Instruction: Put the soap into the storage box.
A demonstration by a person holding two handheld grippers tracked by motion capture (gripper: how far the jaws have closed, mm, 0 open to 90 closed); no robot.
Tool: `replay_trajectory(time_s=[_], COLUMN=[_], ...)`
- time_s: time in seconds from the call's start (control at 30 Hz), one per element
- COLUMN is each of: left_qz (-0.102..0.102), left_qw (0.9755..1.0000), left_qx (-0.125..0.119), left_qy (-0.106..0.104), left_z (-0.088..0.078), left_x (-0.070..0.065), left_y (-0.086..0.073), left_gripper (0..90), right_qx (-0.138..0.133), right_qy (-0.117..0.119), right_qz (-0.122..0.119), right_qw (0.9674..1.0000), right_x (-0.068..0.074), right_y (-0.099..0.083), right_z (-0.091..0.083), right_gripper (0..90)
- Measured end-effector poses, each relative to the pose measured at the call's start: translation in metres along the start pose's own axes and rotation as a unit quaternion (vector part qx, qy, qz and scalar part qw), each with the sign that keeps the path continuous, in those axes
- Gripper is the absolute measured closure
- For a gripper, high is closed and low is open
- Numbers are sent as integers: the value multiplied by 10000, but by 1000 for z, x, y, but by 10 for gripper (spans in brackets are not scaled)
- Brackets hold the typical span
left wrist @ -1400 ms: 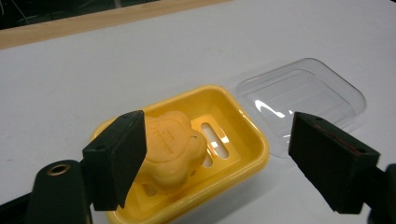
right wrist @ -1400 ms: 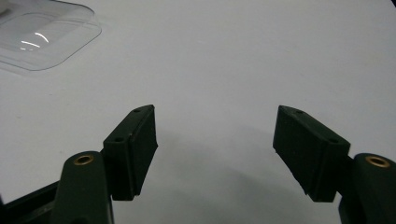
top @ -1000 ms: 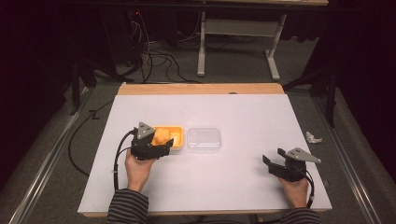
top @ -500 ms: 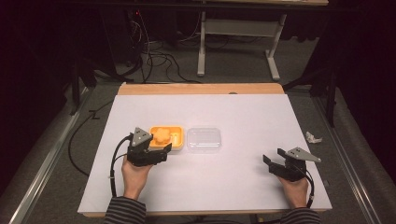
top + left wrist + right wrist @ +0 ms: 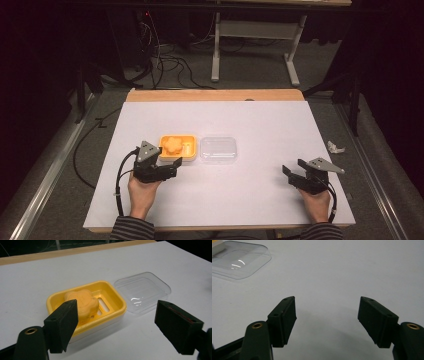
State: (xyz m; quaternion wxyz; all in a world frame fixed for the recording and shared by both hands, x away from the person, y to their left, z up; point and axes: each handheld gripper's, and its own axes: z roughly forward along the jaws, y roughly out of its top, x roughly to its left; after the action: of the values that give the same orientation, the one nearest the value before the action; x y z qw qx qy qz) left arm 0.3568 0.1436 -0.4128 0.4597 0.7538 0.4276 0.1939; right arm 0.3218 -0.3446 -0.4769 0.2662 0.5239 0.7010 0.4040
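- My left gripper (image 5: pixel 115 325) is spread wide and holds nothing, just short of the yellow soap dish (image 5: pixel 112 293).
- Its left jaw hides part of the orange soap (image 5: pixel 83 301) in the dish.
- The clear lid (image 5: pixel 142 291) lies just beyond its right jaw, touching the dish.
- My right gripper (image 5: pixel 325 320) is wide and empty too; the lid's corner (image 5: pixel 239 261) is cut off up left.

No legible text, labels, brands or numbers in any view. Checked the yellow soap dish (image 5: pixel 110 293), the orange soap (image 5: pixel 82 302) in it, the clear lid (image 5: pixel 142 291) beside it, and the white table (image 5: pixel 260 125): all plain surfaces. Black pads (image 5: pixel 283 320) of the right gripper (image 5: pixel 327 322) and left gripper (image 5: pixel 117 325) carry no markings, just screw holes. Grey plate (image 5: pixel 325 164) on the right gripper: unmarked at this resolution.
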Motion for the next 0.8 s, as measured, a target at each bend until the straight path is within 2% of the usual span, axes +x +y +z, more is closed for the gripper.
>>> replay_trajectory(time_s=[0.17, 0.8], left_qz=[0, -79], left_qw=[10000, 9999], left_qx=[28, 54], left_qy=[-16, -54], left_z=[-1, 2], left_x=[-2, -7], left_y=[-5, -18], left_gripper=[193, 191], right_qx=[-1, 11], right_qy=[-24, -38], right_qz=[51, 2], right_qw=[10000, 10000], right_x=[-1, 0], right_y=[0, 0], right_z=[0, 1], right_gripper=[314, 313])
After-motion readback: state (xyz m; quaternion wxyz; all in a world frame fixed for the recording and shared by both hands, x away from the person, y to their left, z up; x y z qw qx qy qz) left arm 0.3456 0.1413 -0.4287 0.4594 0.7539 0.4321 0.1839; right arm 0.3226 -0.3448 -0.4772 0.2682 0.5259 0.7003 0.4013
